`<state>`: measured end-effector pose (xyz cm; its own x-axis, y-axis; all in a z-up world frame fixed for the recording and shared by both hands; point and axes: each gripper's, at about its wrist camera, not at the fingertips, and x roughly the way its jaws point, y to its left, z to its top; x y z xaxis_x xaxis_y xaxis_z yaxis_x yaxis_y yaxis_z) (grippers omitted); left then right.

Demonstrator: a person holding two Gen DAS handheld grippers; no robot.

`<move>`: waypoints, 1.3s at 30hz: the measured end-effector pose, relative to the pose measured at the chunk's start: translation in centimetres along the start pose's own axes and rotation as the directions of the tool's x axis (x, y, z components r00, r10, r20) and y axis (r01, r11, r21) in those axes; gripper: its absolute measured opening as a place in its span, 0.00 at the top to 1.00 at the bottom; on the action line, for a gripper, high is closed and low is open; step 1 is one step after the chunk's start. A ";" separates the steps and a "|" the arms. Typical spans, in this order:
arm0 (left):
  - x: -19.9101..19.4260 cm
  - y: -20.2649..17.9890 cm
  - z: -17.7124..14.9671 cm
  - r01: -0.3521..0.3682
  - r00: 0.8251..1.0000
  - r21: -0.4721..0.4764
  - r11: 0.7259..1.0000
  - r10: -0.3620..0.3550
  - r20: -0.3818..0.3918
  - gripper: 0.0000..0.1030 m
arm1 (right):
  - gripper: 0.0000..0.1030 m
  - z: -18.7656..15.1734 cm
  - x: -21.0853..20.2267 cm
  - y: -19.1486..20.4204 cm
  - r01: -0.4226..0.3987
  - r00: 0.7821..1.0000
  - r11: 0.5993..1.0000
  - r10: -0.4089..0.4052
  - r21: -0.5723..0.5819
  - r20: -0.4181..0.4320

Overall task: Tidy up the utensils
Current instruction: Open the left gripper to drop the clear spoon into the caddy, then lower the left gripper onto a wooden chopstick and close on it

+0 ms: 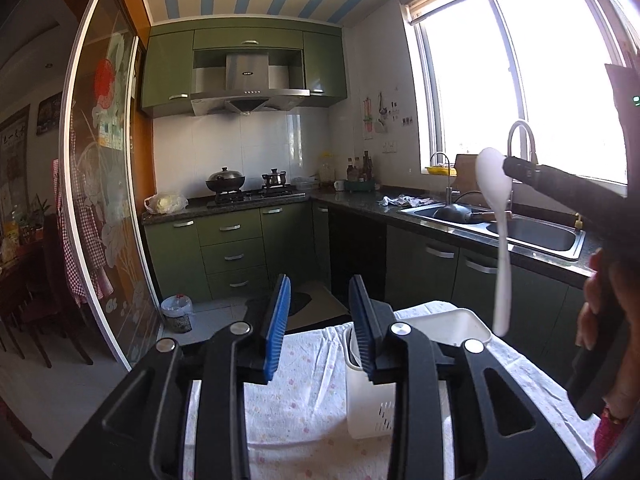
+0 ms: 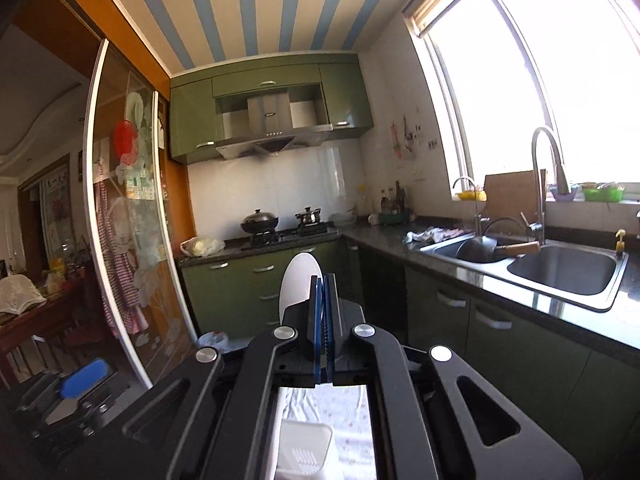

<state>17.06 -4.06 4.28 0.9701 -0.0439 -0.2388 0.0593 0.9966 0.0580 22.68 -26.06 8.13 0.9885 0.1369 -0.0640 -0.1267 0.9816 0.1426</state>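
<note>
Utensil holder [image 1: 420, 344]: on the clothed table [image 1: 304, 412], directly ahead of the left gripper [image 1: 320, 312]. Rice paddle [image 1: 498, 240]: upright above and right of the holder, handle down, pinched in the right gripper [image 2: 323, 320]. Sink [image 1: 520, 232]: behind, on the right counter. Stove [image 1: 252, 194]: far back. Bin [image 1: 176, 312]: floor, left.

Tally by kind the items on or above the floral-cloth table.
White plastic spoon, held by the right gripper: 1
White plastic utensil holder, by the open left gripper: 1
White plastic tray: 1
Total: 3
</note>
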 end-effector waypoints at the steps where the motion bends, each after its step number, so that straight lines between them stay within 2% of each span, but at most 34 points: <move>1: -0.6 0.2 -0.2 0.010 1.000 -0.007 1.000 -0.010 -0.005 0.70 | 0.98 -0.1 0.9 0.3 0.015 1.000 1.000 -0.015 -0.010 0.007; 7: -3.9 0.9 -1.6 0.056 0.998 -0.031 0.998 -0.057 -0.029 0.70 | 0.98 -2.8 4.6 1.6 0.072 0.997 0.994 -0.073 -0.085 -0.007; 11: -5.7 1.7 -2.6 0.066 0.997 -0.064 0.996 -0.068 -0.040 0.54 | 0.97 -5.9 3.9 1.7 0.056 0.997 0.993 -0.061 -0.108 -0.046; 15: -7.0 2.0 -3.3 0.067 0.996 -0.074 0.995 -0.072 -0.058 0.52 | 0.96 -8.1 2.4 2.3 0.028 0.996 0.991 -0.038 -0.134 -0.075; 18: -7.2 2.3 -3.8 0.075 0.990 -0.096 0.993 -0.086 -0.109 0.48 | 0.90 -9.4 1.4 3.0 0.010 0.994 0.987 -0.027 -0.162 -0.103; 20: -7.1 2.4 -4.3 0.076 0.983 -0.107 0.991 -0.093 -0.160 0.44 | 0.80 -10.1 0.3 3.1 -0.005 0.993 0.985 -0.015 -0.170 -0.121; 23: -6.6 2.5 -5.7 0.076 0.962 -0.101 0.992 -0.100 -0.255 0.43 | 0.80 -10.8 -2.1 2.9 -0.030 0.990 0.986 0.007 -0.163 -0.140; 25: -5.7 2.5 -7.0 0.084 0.931 -0.106 0.991 -0.116 -0.347 0.43 | 0.80 -11.0 -3.9 2.6 -0.048 0.987 0.988 0.024 -0.150 -0.159; 27: -4.4 2.6 -8.4 0.086 0.885 -0.122 0.989 -0.132 -0.446 0.45 | 0.79 -11.3 -5.7 1.9 -0.070 0.978 0.990 0.043 -0.124 -0.205; 30: -2.3 2.9 -10.8 0.066 0.809 -0.137 0.988 -0.133 -0.573 0.64 | 0.78 -12.6 -8.1 0.8 -0.100 0.952 0.991 0.069 -0.089 -0.299; 33: -0.7 3.1 -13.2 0.035 0.730 -0.163 0.986 -0.137 -0.669 0.66 | 0.75 -14.5 -10.1 -0.4 -0.115 0.919 0.991 0.082 -0.062 -0.386; 36: 0.7 3.6 -15.1 -0.010 0.649 -0.188 0.982 -0.137 -0.749 0.66 | 0.75 -16.0 -12.3 -2.2 -0.108 0.896 0.994 0.085 -0.028 -0.435; 38: 1.3 3.8 -16.2 -0.037 0.608 -0.196 0.980 -0.134 -0.783 0.66 | 0.75 -16.6 -13.4 -3.2 -0.100 0.887 0.995 0.085 -0.007 -0.455; 39: 1.5 3.7 -16.6 -0.044 0.593 -0.190 0.981 -0.127 -0.795 0.66 | 0.75 -16.8 -13.8 -3.7 -0.094 0.883 0.996 0.082 -0.003 -0.462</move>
<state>14.85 0.78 -11.92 0.3805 -0.0970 -0.9197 -0.0289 0.9928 -0.1166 8.08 -29.33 -8.10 0.8244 0.2631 -0.5010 -0.2197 0.9647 0.1451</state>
